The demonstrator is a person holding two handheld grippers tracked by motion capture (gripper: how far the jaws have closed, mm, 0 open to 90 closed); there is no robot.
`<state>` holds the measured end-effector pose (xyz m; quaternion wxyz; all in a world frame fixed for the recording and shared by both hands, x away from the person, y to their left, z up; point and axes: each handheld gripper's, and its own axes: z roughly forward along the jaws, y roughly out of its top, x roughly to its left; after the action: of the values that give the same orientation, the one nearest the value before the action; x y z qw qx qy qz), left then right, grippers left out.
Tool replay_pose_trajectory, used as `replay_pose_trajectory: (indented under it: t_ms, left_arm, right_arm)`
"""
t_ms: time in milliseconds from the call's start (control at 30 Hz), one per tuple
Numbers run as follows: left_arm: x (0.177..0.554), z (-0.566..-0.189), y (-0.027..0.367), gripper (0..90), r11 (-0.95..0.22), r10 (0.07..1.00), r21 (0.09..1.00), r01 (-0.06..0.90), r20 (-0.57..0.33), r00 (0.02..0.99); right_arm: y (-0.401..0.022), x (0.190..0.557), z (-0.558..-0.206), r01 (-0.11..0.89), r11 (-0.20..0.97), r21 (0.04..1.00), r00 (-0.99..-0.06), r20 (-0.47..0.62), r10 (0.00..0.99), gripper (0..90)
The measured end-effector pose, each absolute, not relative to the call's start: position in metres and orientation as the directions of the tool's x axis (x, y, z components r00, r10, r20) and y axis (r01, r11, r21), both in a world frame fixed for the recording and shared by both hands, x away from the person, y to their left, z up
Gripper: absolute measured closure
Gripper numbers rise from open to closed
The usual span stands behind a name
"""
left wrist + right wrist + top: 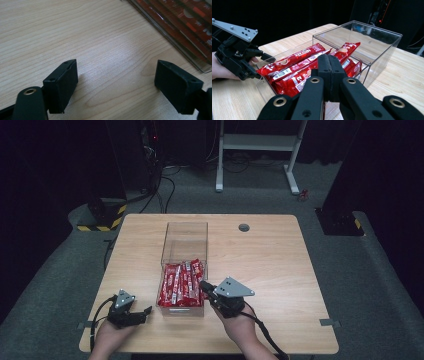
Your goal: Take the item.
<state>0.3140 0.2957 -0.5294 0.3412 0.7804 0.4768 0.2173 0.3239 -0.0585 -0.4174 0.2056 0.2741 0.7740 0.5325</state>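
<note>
Down at the near edge of the table point(280, 270), the left gripper point(141, 312) rested just left of the clear box point(184, 237), jaws spread wide with nothing but bare wood between them. Right beside it, at the box's near right corner, the right gripper point(329, 72) had its jaws pressed flat together with nothing visibly clamped, tips poised over the red snack bars point(297, 67). Those bars lay packed in the box's near compartment; beyond the divider, the far compartment stood empty.

Judging by that pose, the step in hand looked like picking a bar out of the box. To do it well, the right jaws would need to part before dipping in, then straddle a single wrapper across its narrow width, near the raised end of the topmost bar, rather than poking shut into the pile. A steadying touch from the left gripper against the box's wall would likely keep the light container from skating.
</note>
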Motion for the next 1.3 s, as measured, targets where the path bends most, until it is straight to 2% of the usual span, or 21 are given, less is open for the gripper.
replay_pose_trajectory:
  t_ms: [567,1300]
  left_arm:
    - [0.313,-0.530,0.295,19.3,-0.304,0.894,0.742,0.598,0.006,0.447]
    - [0.313,-0.530,0.295,19.3,-0.304,0.894,0.742,0.597,0.006,0.448]
  right_arm:
    - [-0.082,0.320,-0.418,0.182,0.227,0.957,-0.758,-0.010,0.652,90.0]
    - [-0.106,0.328,-0.422,0.206,0.194,0.959,-0.717,0.013,0.697,90.0]
